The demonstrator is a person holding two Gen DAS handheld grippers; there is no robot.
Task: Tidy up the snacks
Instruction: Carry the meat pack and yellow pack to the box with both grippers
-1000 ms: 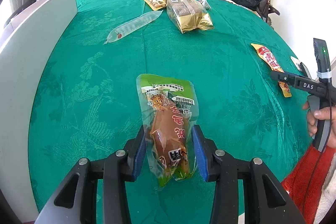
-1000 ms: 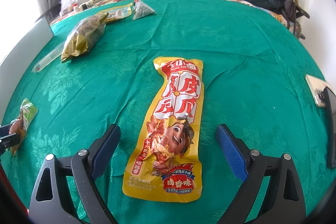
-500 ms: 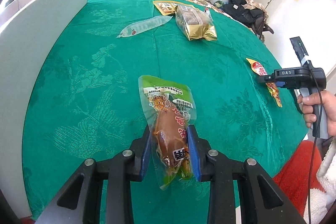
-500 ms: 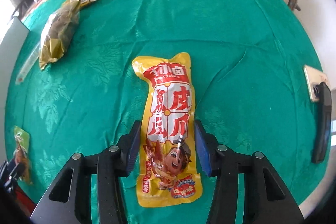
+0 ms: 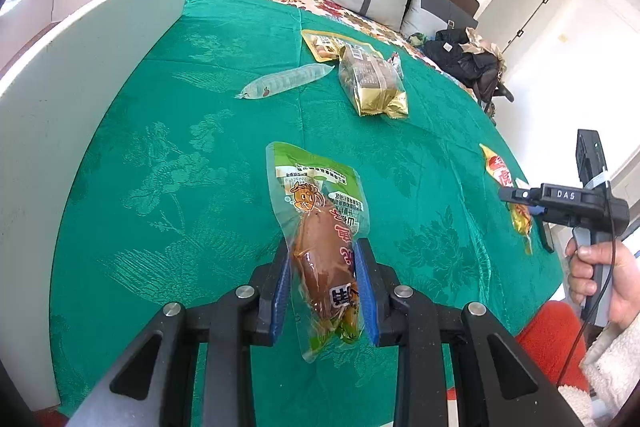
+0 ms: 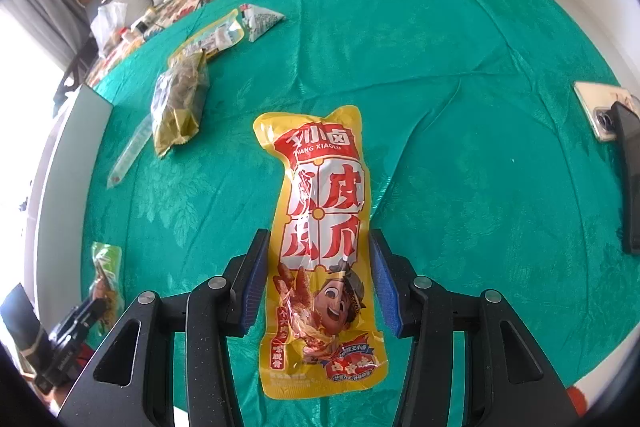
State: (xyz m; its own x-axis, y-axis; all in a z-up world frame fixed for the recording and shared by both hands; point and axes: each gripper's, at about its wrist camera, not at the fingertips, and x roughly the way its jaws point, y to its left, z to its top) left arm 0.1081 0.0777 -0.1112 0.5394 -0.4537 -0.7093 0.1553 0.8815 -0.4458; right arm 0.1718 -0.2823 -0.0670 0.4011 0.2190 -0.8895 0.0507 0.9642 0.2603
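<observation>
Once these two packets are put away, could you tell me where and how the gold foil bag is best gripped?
Judging by its pose, take the gold foil bag across its plump middle, coming down from above with the fingers on its two long sides. It lies flat on the green cloth, and its crimped near end looks too thin and floppy to hold well.

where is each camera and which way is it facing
Left wrist: sits on the left gripper, looks down along its fingers at the green packet it grips; the person's right hand shows at the right edge.
Right wrist: sits on the right gripper, looks steeply down at the yellow packet between its pads.
Shared: the green cloth, both packets, the gold bag, and each view shows the other gripper.
</observation>
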